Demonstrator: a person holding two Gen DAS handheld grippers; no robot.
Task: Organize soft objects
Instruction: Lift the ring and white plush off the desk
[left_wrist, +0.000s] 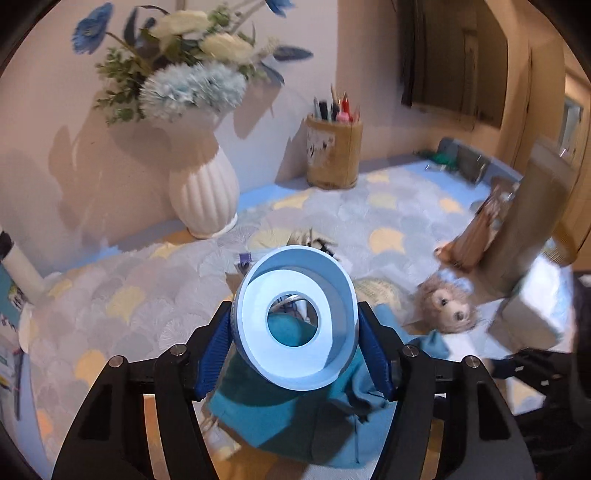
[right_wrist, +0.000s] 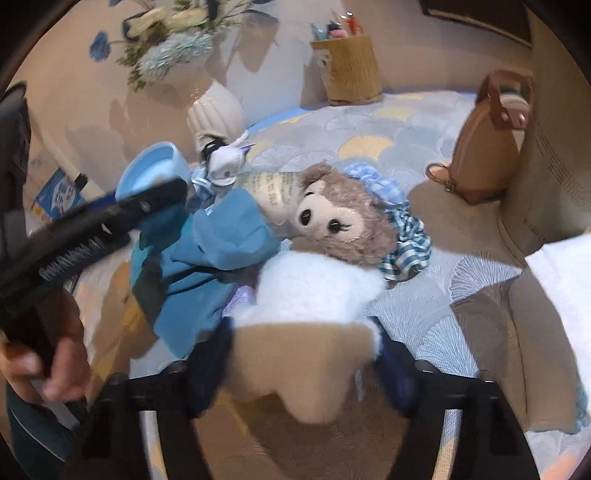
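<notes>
Closest to the right wrist camera, a white and tan plush piece (right_wrist: 306, 332) fills the gap of the right gripper (right_wrist: 303, 354); its blue pads press on both sides, so the jaws are clamped partway on the soft toy. Closest to the left wrist camera, the left gripper (left_wrist: 295, 332) clasps a pale blue ring-shaped cup (left_wrist: 295, 321) by its sides, jaws about half closed, the hollow facing the lens.

Beneath everything spreads a tablecloth (left_wrist: 388, 206) with a blue and yellow fan pattern. At the far left stands a white ribbed vase (left_wrist: 203, 192) of blue and cream flowers (left_wrist: 192, 85). Toward the far middle is a tan pen holder (left_wrist: 334, 155); at the right a brown bag (right_wrist: 487, 147) stands upright.

In the near middle a crumpled teal cloth (right_wrist: 207, 258) lies under the cup. Just to its right lies a plush bear (right_wrist: 340, 225) wearing a blue checked bow (right_wrist: 406, 240), touching the held plush piece. A person's hand (right_wrist: 44, 362) grips the left tool's handle at the near left.
</notes>
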